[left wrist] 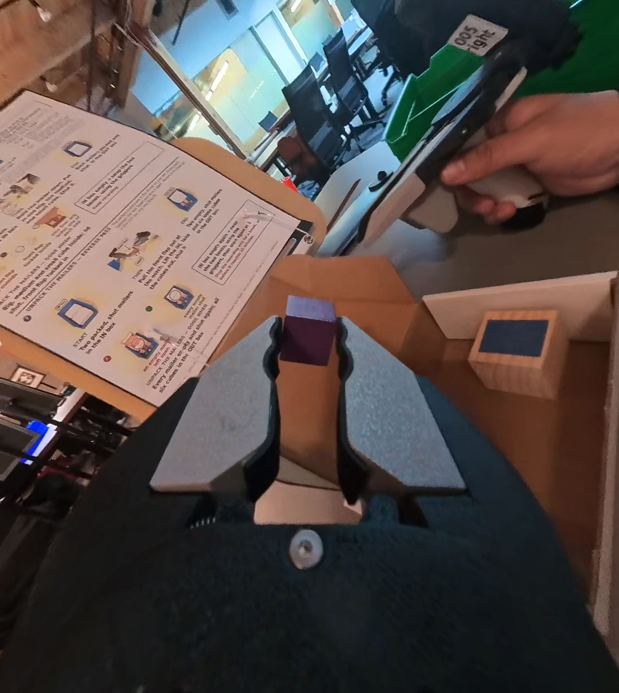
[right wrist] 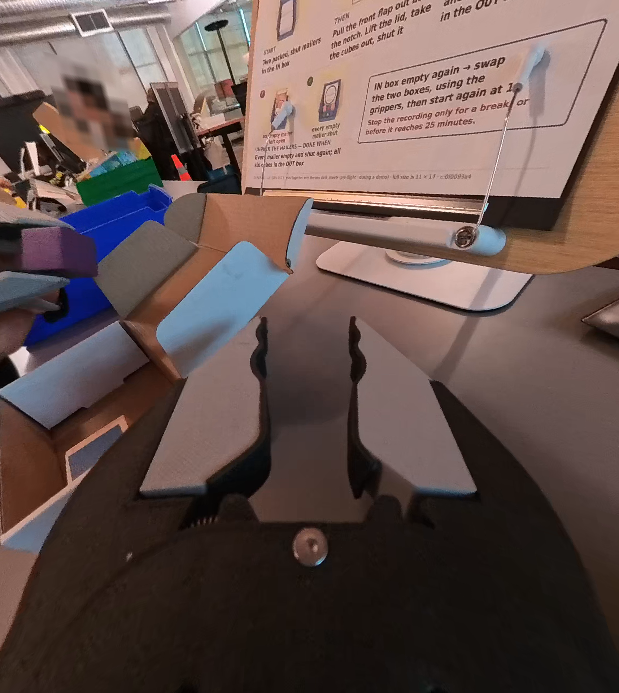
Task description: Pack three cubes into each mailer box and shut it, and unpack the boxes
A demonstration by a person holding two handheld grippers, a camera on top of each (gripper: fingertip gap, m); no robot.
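purple cube (left wrist: 308, 339) – in left gripper (left wrist: 307, 350)

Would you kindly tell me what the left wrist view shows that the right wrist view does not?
Only the left wrist view shows the left gripper from behind, shut on the purple cube, and the hand holding the right gripper.

Only the right wrist view shows the right gripper open and empty over the table, plus a blue bin.

Both show the open mailer box, the wooden cube with a blue face inside it, and the instruction sheet.
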